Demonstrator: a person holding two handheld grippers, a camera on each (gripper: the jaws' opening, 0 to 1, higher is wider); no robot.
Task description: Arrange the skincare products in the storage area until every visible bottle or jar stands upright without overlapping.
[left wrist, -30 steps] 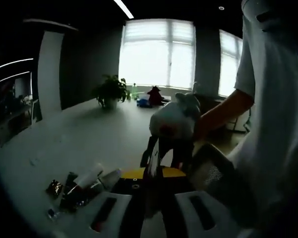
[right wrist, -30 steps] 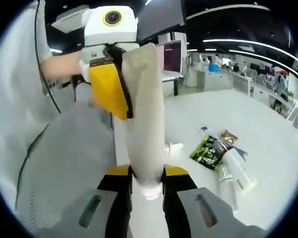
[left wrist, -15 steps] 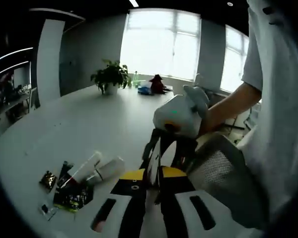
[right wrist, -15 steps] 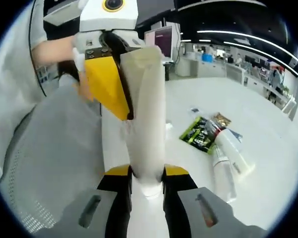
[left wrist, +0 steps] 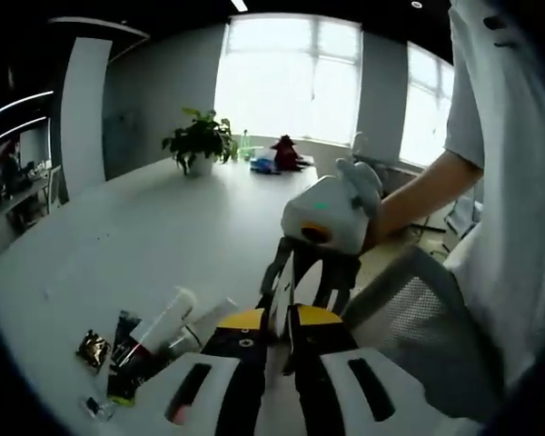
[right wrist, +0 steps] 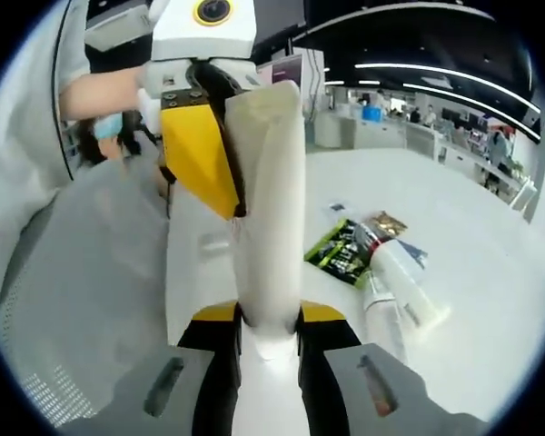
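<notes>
Tube (right wrist: 268, 227): white, held between both grippers above the table (right wrist: 490, 300).
Right gripper (right wrist: 270, 329): clenched on its cap end.
Left gripper (right wrist: 220, 159): clamps its crimped end (yellow pads).

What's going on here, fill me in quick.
A person holds a gripper in each hand, and both are clamped on one white tube above the white table. The right gripper grips its lower end, and the left gripper pinches its flat upper end. Other tubes and a green sachet lie flat in a pile on the table, none standing upright yet.
</notes>
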